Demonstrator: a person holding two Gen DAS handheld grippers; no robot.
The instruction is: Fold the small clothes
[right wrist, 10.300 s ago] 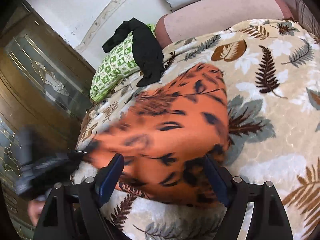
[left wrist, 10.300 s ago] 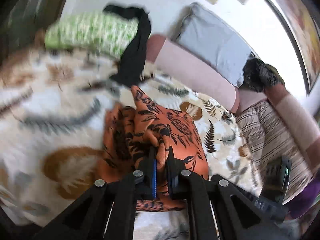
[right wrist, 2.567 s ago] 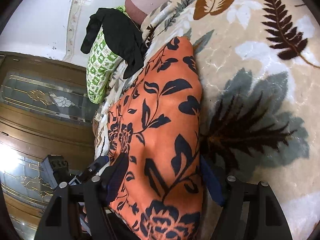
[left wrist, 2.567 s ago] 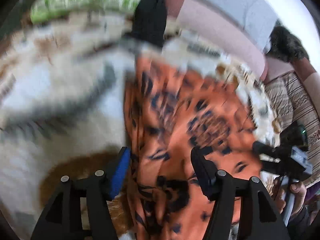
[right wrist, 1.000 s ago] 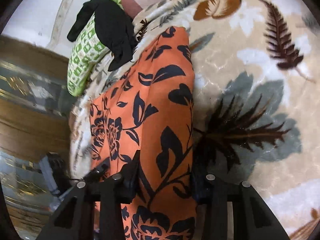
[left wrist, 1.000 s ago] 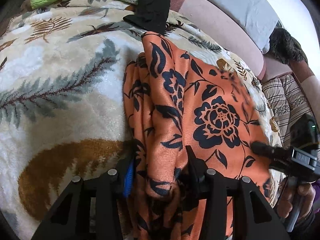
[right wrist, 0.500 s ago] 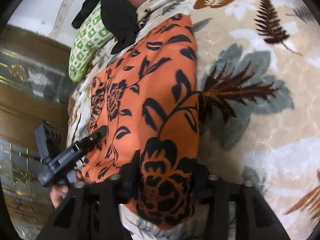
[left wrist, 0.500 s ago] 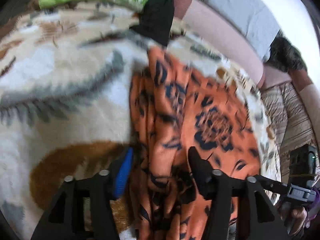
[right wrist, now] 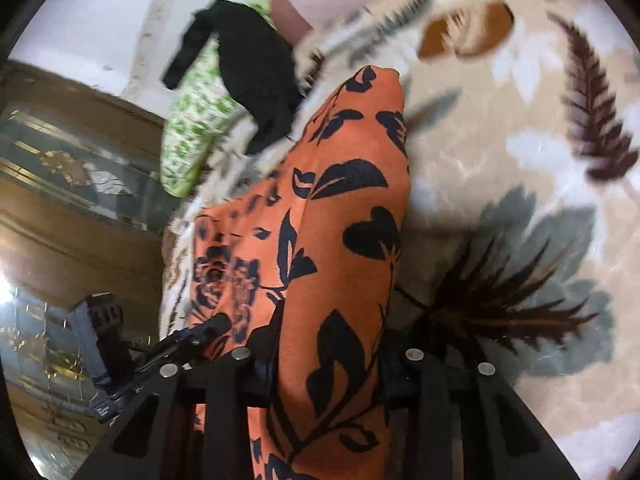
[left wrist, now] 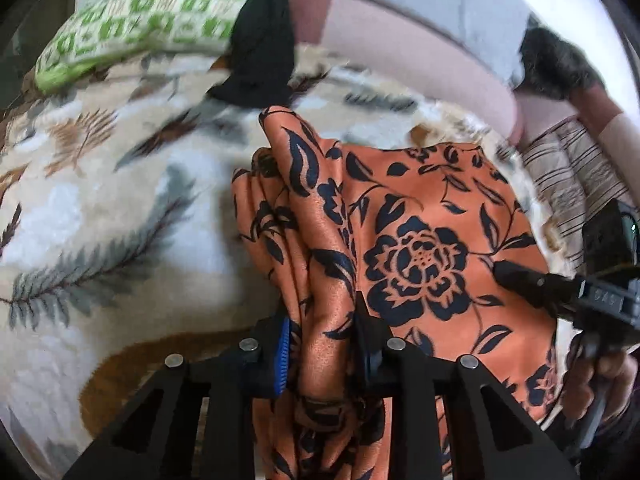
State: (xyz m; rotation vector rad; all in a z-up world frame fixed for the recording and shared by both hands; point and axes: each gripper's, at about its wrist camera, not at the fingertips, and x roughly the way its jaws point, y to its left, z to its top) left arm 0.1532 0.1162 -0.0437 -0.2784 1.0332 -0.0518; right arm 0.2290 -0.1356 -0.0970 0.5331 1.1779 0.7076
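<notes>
Two grippers: both were on one orange cloth printed with dark flowers and leaves, each at a different part of its near edge.
Left gripper: clenched on a bunched, ridged fold of the cloth, which ran up between the blue-padded finger and the black one and hung down below them.
Right gripper: grasping a broad fold of the cloth, which filled the gap between its two fingers; in the left view its dark finger tip lay against the cloth's right side beside the big flower.
Cloth: it lay on a cream blanket patterned with grey and brown leaves, the right part spread fairly flat, the left part gathered into lengthwise pleats that narrowed to a point at the far end.
Far point of cloth: just short of a black garment, close to it; whether they touched could not be told.
Black garment: draped over a green-and-white pillow at the far edge of the blanket.
Beyond the blanket: a pink bolster with a grey pillow behind it, and a striped fabric to the right.
Right view, left side: a wooden cabinet with glass panels stood past the blanket's edge.
</notes>
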